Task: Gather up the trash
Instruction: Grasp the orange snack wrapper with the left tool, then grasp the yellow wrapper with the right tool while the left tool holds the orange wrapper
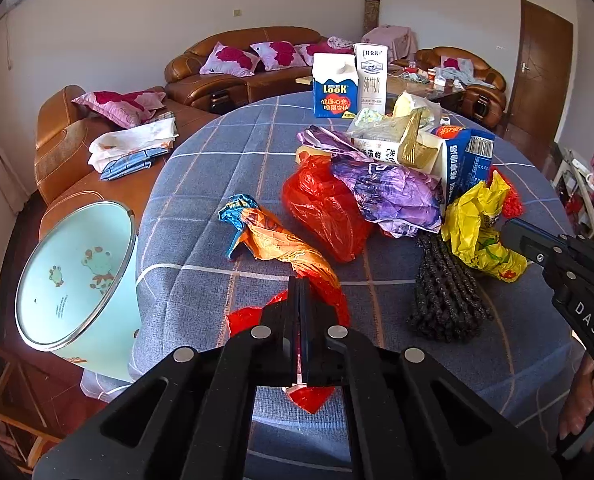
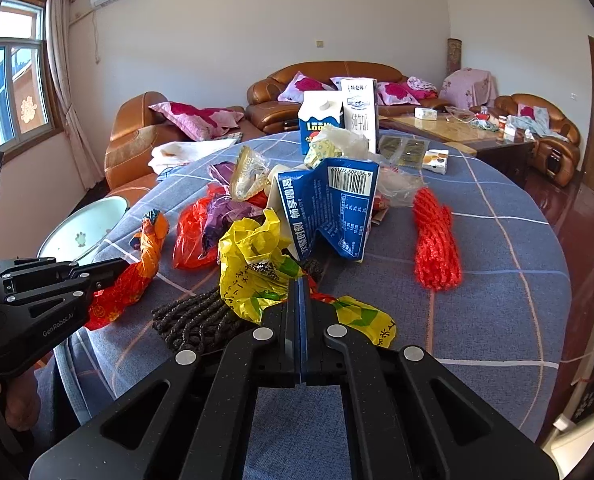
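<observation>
Trash lies on a round table with a blue checked cloth. My left gripper is shut on an orange and red plastic bag that stretches away to a blue end; the bag also shows in the right wrist view. My right gripper is shut on a yellow plastic bag, also seen in the left wrist view. Behind lie a red bag, a purple bag, a flattened blue carton, a dark rope bundle and a red rope bundle.
A pale green trash bin stands open left of the table, below its edge. Two upright milk cartons stand at the table's far side. Brown sofas and a glass coffee table lie beyond. A door is at right.
</observation>
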The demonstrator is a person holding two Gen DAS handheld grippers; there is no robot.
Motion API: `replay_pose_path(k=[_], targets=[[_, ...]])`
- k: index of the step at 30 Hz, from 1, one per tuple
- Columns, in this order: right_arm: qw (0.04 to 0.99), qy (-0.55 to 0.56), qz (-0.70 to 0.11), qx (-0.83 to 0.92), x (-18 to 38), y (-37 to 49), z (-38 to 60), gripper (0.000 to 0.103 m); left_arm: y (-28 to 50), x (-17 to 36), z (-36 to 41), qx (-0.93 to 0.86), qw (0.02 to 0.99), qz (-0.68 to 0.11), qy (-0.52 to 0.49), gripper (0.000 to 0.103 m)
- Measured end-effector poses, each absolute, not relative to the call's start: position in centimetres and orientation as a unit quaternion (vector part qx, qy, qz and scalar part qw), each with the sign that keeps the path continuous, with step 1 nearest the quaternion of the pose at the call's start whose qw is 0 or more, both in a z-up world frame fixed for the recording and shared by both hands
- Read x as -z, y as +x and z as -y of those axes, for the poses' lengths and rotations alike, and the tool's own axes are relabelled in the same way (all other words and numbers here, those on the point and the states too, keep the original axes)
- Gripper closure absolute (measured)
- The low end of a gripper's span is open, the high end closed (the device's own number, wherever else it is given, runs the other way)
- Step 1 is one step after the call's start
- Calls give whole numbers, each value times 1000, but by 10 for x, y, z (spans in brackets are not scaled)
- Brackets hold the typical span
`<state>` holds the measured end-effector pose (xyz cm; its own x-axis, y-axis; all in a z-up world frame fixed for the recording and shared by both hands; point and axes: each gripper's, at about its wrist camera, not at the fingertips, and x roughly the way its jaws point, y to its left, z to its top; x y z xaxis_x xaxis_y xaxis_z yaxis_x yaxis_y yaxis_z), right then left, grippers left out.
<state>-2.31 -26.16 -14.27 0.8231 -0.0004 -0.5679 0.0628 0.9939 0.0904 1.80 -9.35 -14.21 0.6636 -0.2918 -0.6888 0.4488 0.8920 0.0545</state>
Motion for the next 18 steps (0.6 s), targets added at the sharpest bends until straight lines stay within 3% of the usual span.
replay_pose_path(k=[2,4,5,6,7,9,14,15,16,18], targets=[[958,49,-282,21,137,-28,264,100,16,138,93,203,908,-347,115,103],[960,41,-276,27,133,-31,267,72,16,135,92,201,910,-344,116,103],[961,33,-273,33,133,-33,267,49,17,135,92,200,910,-344,116,103],[960,24,-276,38,134,-33,267,48,18,135,90,199,909,-346,116,103],[957,21,-286,38,137,-32,268,49,19,136,90,198,909,-348,114,103],[950,30,-308,30,147,-28,273,60,22,138,88,195,909,-351,113,103],[937,70,-341,-6,163,-22,282,66,23,137,85,193,910,-352,107,103],[937,68,-343,-13,162,-21,281,77,23,136,85,194,910,-351,106,103],[934,68,-350,-16,163,-20,281,100,23,135,85,195,911,-349,104,103],[933,65,-353,-16,165,-21,278,102,23,132,84,196,912,-346,103,103]])
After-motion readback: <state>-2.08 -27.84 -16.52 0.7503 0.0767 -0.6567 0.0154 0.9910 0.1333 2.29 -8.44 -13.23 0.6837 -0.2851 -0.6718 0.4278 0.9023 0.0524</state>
